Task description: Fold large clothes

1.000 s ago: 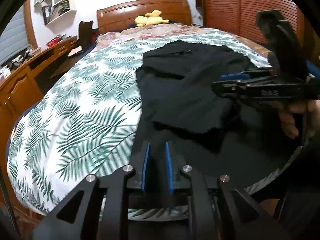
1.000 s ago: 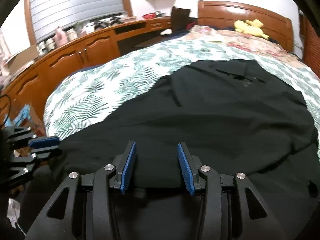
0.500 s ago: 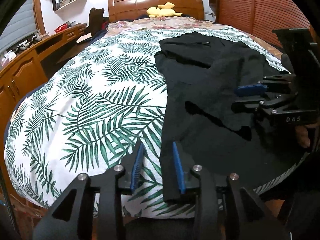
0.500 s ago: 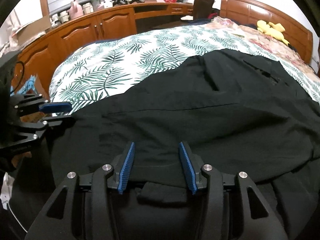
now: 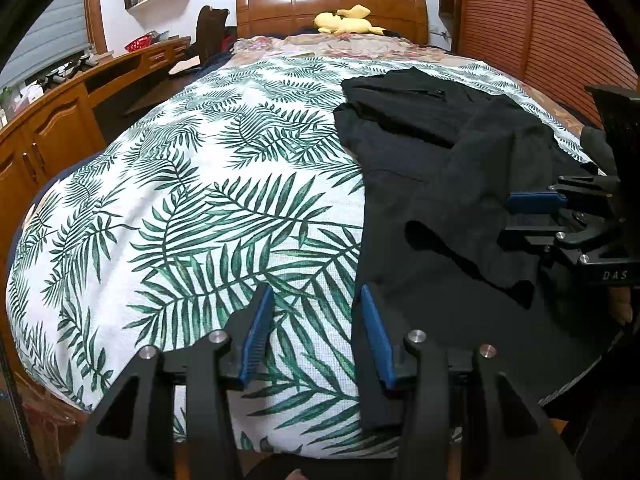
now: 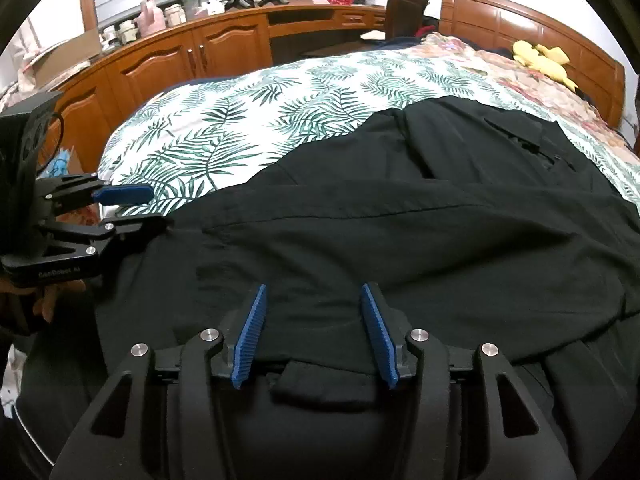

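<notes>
Now black garment (image 5: 448, 184) lies lengthwise up the bed (image 5: 192, 208). Left hand-held gripper (image 5: 312, 332) at its near-left edge, right hand-held gripper (image 6: 312, 332) over the near hem; both just opening, part-wide, gripping nothing.

— Any lettering to read here?
— Two bits, both on gripper bodies. In the left wrist view, the right gripper (image 5: 532, 212) at the right edge carries pale letters "DAS" on its black side plate; the rest of the word is cut off by the edge.
— And the other?
— In the right wrist view, the left gripper (image 6: 128, 208) at the left edge has a faint line on its body that looks like "GenRobot AI", though the first letters are blurred.
</notes>
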The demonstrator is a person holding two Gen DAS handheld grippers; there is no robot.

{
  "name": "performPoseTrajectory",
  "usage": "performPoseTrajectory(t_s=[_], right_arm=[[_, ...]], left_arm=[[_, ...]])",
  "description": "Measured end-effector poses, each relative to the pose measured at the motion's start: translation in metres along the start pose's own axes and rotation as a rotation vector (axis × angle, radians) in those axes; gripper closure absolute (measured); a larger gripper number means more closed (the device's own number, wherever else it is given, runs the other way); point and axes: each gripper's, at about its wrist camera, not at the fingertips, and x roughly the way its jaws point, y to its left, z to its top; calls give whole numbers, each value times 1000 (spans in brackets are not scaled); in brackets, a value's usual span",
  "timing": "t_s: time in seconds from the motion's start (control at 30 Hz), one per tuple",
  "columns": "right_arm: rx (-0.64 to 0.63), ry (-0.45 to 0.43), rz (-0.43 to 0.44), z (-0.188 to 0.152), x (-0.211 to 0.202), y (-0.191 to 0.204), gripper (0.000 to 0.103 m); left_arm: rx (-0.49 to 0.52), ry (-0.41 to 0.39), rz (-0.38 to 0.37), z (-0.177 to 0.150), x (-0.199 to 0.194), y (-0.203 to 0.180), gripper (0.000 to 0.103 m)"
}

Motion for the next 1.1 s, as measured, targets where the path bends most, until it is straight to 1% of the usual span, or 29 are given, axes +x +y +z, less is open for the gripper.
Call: performPoseTrajectory(t_s=[0.2, 0.37, 0.5, 0.6, 0.77, 0.87, 0.93, 1.1], right_arm=[[24, -12, -21, -7, -11, -4, 44], [37, -27, -73, -14, -36, -13, 43], [60, -47, -139, -25, -68, -27, 43], [91, -47, -213, -45, -94, -45, 43], [164, -11, -338, -84, -130, -78, 43], [228, 7, -401, -112, -156, -99, 43], [274, 12, -427, -126, -170, -110, 43], [355, 26, -483, -158, -197, -126, 43]], left_arm=[[-12, 14, -37, 0, -8, 4, 58], [8, 0, -73, -2, -23, 1, 58], [31, -9, -111, -3, -34, -5, 58], [51, -4, -127, -3, -35, -10, 58], [66, 31, -137, -5, -23, -16, 58], [87, 47, -125, -8, -16, -21, 58], [97, 45, -116, -9, -15, -23, 57], [82, 48, -114, -7, -11, -22, 56]])
